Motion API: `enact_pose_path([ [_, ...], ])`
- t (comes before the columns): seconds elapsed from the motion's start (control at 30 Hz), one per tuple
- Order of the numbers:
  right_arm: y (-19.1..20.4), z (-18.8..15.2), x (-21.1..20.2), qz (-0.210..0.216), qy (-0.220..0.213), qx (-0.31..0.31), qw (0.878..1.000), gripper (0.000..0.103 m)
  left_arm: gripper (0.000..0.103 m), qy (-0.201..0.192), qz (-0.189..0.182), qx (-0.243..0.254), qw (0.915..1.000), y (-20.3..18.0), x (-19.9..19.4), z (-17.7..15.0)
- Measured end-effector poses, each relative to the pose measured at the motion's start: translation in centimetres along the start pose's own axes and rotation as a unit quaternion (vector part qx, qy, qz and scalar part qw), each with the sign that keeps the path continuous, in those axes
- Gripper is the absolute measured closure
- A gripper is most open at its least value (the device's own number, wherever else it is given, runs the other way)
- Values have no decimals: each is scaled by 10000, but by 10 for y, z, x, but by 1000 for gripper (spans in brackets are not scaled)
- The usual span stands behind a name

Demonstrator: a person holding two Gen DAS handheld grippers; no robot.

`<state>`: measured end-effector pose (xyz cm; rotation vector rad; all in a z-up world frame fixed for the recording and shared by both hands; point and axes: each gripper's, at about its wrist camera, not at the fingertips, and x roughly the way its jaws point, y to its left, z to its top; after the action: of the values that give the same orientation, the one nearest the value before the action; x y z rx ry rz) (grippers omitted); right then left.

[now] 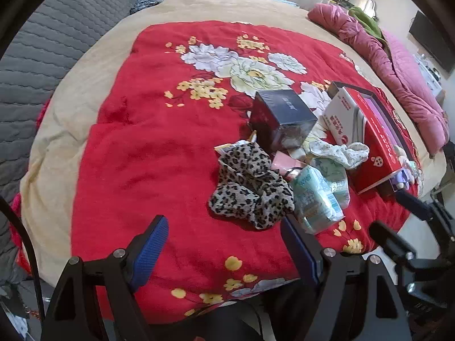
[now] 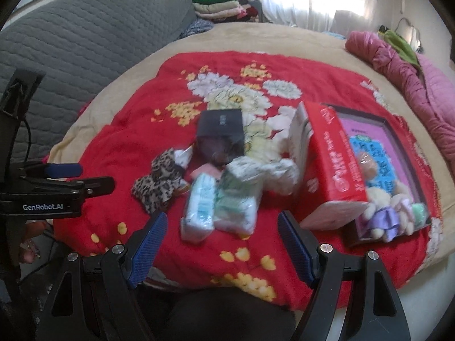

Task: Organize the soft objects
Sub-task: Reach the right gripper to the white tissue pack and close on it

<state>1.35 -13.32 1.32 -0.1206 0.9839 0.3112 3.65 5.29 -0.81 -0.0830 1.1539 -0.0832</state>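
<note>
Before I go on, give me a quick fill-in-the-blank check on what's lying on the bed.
1. The spotted cloth has a ____ print.
2. The flowered blanket is mostly ____.
3. Both the left tongs and the right tongs are ____.
4. The stuffed toys lie in the open red ____.

Missing words: leopard; red; open; box

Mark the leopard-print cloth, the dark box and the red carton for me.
leopard-print cloth (image 1: pixel 250 187), left wrist view, middle of the crumpled fabric
dark box (image 1: pixel 283 113), left wrist view, its near upper corner
red carton (image 2: pixel 332 164), right wrist view, its red printed side face
</note>
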Motion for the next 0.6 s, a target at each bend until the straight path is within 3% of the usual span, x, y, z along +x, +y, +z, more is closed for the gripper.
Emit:
enact_pose_path([
  [0.3,6,-8,35,184,291,100,9994,22,23,87,-308,-62,9995,-3,26,-5],
  [0.6,12,-8,64,272,466,134,9985,26,23,188,-703,-442,9964,8,51,-2],
])
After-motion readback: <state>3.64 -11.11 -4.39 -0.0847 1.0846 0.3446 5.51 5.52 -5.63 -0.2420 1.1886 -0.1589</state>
